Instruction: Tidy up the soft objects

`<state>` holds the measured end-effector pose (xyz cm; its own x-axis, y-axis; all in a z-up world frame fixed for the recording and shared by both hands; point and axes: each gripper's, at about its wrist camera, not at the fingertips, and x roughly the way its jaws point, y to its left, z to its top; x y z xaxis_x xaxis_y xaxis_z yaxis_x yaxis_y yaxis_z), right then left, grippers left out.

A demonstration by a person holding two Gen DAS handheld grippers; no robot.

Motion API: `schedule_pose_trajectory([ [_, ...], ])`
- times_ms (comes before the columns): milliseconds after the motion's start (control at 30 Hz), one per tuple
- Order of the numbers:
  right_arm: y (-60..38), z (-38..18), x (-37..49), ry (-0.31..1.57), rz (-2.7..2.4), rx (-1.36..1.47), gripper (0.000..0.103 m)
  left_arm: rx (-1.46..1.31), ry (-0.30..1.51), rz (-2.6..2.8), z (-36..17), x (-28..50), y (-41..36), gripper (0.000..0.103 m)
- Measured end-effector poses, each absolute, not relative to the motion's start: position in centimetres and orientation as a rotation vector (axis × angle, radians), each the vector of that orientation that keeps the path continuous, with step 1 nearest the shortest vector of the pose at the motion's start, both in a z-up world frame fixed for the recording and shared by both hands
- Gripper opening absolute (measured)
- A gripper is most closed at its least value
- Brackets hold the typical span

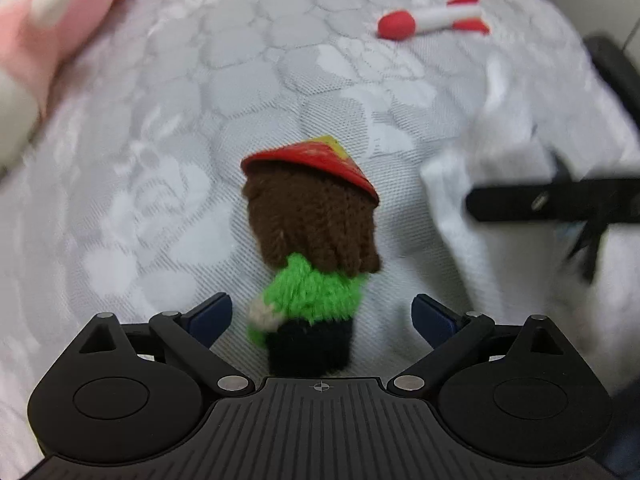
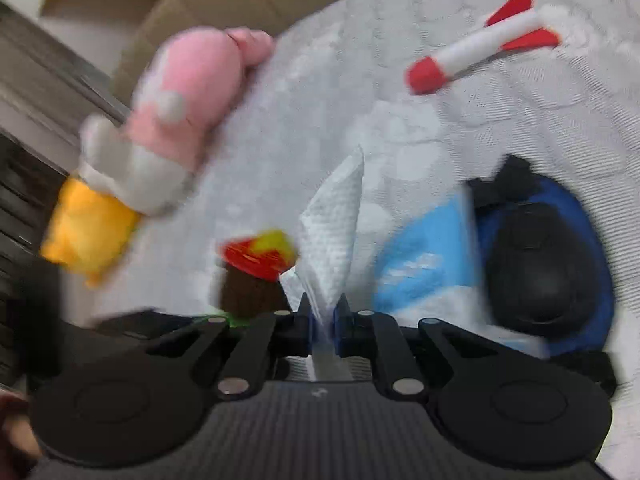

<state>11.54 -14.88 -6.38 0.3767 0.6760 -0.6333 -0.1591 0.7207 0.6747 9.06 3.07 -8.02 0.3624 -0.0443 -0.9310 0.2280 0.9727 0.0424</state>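
A knitted doll (image 1: 316,240) with brown hair, a red hat and a green jumper lies on the grey quilted mattress (image 1: 168,128). My left gripper (image 1: 322,318) is open, with its blue fingers on either side of the doll's body and a gap on both sides. My right gripper (image 2: 323,312) is shut on a white tissue (image 2: 336,232) that stands up from its jaws. The doll (image 2: 256,276) lies just left of that tissue. In the left wrist view the tissue (image 1: 472,184) and the right gripper's black body (image 1: 552,200) are at the right.
A red and white foam rocket (image 1: 432,16) (image 2: 480,48) lies further up the mattress. A pink, white and yellow plush (image 2: 168,120) (image 1: 52,20) rests at the left edge. A light blue tissue pack (image 2: 424,264) and a dark blue and black object (image 2: 548,264) sit at the right. Behind the mattress stands a cardboard box (image 2: 224,0).
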Motion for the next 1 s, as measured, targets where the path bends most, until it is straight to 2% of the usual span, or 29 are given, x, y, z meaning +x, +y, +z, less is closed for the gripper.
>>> schedule_pose_trajectory([
  [67,-14.5,-6.1,11.8,1.047,0.642,0.638,0.012,0.162,1.180,-0.155,-8.2,9.4,3.4,0.099],
  [100,-14.2,-6.0,11.8,1.040,0.671,0.659,0.012,0.124,1.185,-0.135,-8.3,9.7,4.0,0.094],
  [133,-13.7,-6.0,12.0,1.036,0.688,0.652,0.015,0.086,1.190,-0.116,-8.4,10.0,4.6,0.087],
  [167,-13.3,-6.2,12.1,1.039,0.696,0.627,0.016,0.047,1.200,-0.097,-8.6,10.2,5.3,0.070],
  [233,-12.4,-7.0,12.4,1.074,0.658,0.540,0.017,-0.036,1.227,-0.071,-9.0,10.6,6.4,0.072],
  [300,-12.2,-7.9,12.4,1.126,0.576,0.439,0.017,-0.107,1.237,-0.079,-9.1,10.6,7.0,0.069],
  [367,-12.5,-8.6,12.5,1.158,0.485,0.349,0.009,-0.156,1.236,-0.114,-8.9,10.5,6.9,0.067],
  [433,-13.3,-8.5,12.5,1.140,0.464,0.362,0.008,-0.219,1.229,-0.180,-8.7,10.3,6.8,0.064],
  [467,-13.7,-8.0,12.5,1.119,0.458,0.376,0.008,-0.249,1.224,-0.216,-8.5,10.3,6.7,0.057],
  [500,-14.1,-7.6,12.5,1.097,0.453,0.388,0.011,-0.278,1.218,-0.253,-8.4,10.2,6.6,0.055],
  [567,-14.7,-6.7,12.4,1.044,0.445,0.388,0.011,-0.285,1.219,-0.292,-8.2,10.1,6.1,0.055],
  [633,-15.4,-6.2,12.3,1.014,0.443,0.405,0.011,-0.252,1.235,-0.291,-8.4,10.1,5.4,0.066],
  [667,-15.7,-6.2,12.3,1.007,0.444,0.425,0.011,-0.198,1.255,-0.247,-8.6,10.0,5.1,0.082],
  [700,-16.0,-6.1,12.4,1.005,0.450,0.445,0.011,-0.143,1.269,-0.198,-8.7,9.8,4.9,0.093],
  [900,-15.3,-6.2,12.2,1.013,0.560,0.596,0.011,0.050,1.283,-0.046,-8.3,9.1,4.8,0.101],
  [1000,-13.6,-5.5,12.3,0.993,0.649,0.622,0.013,0.063,1.291,-0.050,-8.3,9.0,4.7,0.100],
])
